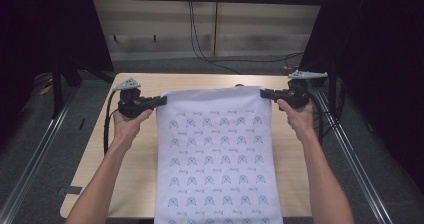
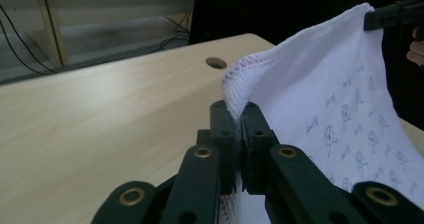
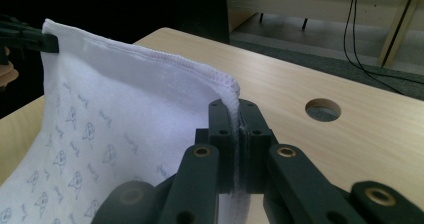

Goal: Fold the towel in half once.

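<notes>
Cloth (image 1: pixel 216 154), white with a repeating blue motif, spread lengthwise down the middle of the tabletop (image 1: pixel 135 184), its near end running off the 6 o'clock edge. One cloth only. Its far hem is lifted clear of the wood and drawn taut between two sets of tongs: left tongs (image 1: pixel 161 100) at about 10 o'clock pinching the left far corner, right tongs (image 1: pixel 264 92) at about 2 o'clock pinching the right far corner. Both pairs of jaws are pressed together on the stitched hem, as the left gripper view (image 2: pixel 238 115) and right gripper view (image 3: pixel 238 113) confirm, the fabric emerging from between the black pads. Holding the two corners level and apart keeps the edge straight and the sheet free of creases; judged from this, the grip suits either a fold toward 6 o'clock or a smoothing pull toward 12 o'clock. Two hands, left hand (image 1: pixel 129 125) and right hand (image 1: pixel 298 115), one per tongs. One round hole (image 3: pixel 323 109) in the tabletop lies beyond the hem at 12 o'clock
</notes>
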A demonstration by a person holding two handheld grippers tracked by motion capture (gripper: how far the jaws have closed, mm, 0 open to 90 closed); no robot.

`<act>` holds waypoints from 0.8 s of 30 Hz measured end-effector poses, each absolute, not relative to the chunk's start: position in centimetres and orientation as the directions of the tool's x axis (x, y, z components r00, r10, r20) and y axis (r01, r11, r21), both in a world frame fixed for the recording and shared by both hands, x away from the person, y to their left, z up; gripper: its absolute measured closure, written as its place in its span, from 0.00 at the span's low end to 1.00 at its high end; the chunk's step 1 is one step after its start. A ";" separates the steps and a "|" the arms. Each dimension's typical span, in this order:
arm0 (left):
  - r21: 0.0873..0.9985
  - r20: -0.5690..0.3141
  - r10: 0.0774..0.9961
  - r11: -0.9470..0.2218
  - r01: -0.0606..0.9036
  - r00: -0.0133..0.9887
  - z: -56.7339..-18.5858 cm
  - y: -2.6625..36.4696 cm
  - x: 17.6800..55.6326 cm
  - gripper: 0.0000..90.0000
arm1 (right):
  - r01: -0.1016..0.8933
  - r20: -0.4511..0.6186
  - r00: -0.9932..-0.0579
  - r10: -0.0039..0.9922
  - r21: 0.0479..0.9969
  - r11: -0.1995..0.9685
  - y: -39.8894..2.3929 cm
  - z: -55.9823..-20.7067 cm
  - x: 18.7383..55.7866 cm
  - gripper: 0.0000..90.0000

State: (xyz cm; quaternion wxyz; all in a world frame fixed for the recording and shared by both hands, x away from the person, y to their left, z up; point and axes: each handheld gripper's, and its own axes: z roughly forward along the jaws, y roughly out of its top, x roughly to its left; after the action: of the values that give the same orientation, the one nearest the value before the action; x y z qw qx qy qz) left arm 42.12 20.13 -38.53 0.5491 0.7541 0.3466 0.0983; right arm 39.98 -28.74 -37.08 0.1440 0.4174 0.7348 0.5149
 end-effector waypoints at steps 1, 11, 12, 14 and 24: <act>0.901 -0.225 0.631 -0.156 0.406 0.742 -38.0 20.1 42.4 0.96 | 0.467 0.219 -0.606 0.764 0.876 0.120 -28.8 -36.8 40.3 0.96; 0.939 -0.168 0.639 -0.129 0.320 0.751 -32.5 18.9 44.0 0.96 | 0.431 0.186 -0.576 0.796 0.896 0.103 -29.5 -32.2 41.9 0.96; 0.939 -0.168 0.639 -0.129 0.320 0.751 -32.5 18.9 44.0 0.96 | 0.422 0.182 -0.575 0.797 0.901 0.099 -29.5 -31.7 42.0 0.96; 0.948 -0.145 0.628 -0.132 0.289 0.764 -31.5 18.4 43.3 0.97 | 0.405 0.173 -0.568 0.804 0.910 0.091 -29.4 -30.8 41.7 0.96; 0.925 -0.191 0.563 -0.171 0.339 0.804 -36.5 19.7 38.2 0.97 | 0.422 0.191 -0.646 0.739 0.896 0.137 -30.1 -33.9 36.3 0.96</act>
State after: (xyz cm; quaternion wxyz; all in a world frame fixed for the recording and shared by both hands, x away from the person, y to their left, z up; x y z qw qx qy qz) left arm 38.20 19.73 -36.46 0.5712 0.7587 0.2973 0.0982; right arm 36.32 -30.09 -33.88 0.1507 0.3928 0.7388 0.5265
